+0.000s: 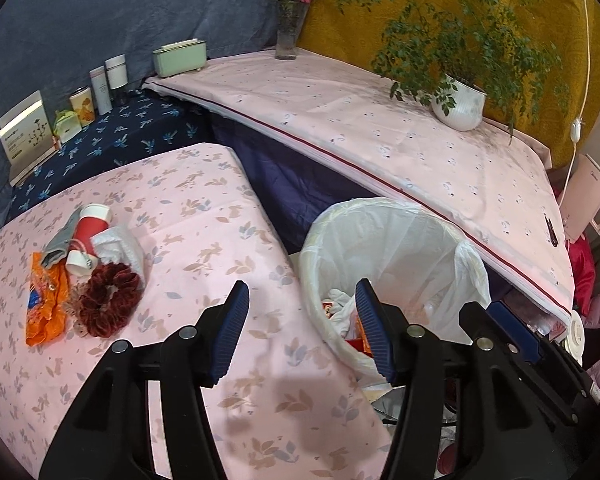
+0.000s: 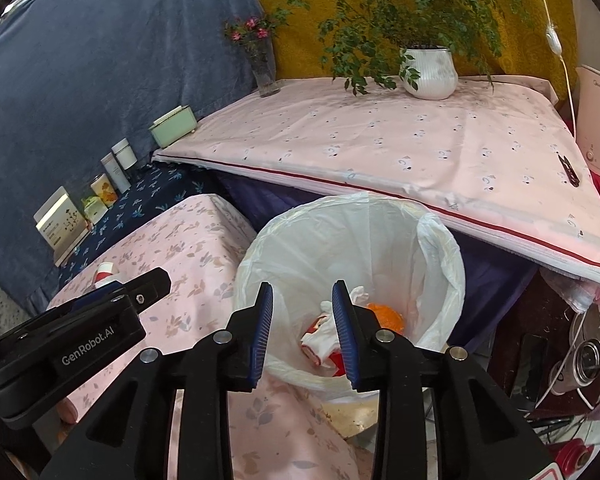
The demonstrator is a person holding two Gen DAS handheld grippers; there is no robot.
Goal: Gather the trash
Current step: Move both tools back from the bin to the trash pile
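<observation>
Both grippers hang empty: the left gripper point(image 1: 302, 330) with jaws wide, the right gripper point(image 2: 302, 330) narrower, above the lined bin point(image 2: 440, 240); litter pile point(image 1: 84, 272) at ten o'clock.

The pink table point(image 1: 204, 248) holds two paper cups point(image 1: 90, 236), an orange wrapper point(image 1: 44, 304) and a red scrunchie point(image 1: 108, 298). A white tissue point(image 1: 118, 246) lies there too.

Pink tablecloth point(image 1: 204, 216) printed with leaves and rabbits; white bin liner point(image 2: 340, 240); orange wrapper point(image 1: 44, 300); red-and-white cup point(image 1: 94, 226); dark red scrunchie point(image 1: 108, 300); blue ribbed fingers point(image 2: 262, 332).
</observation>
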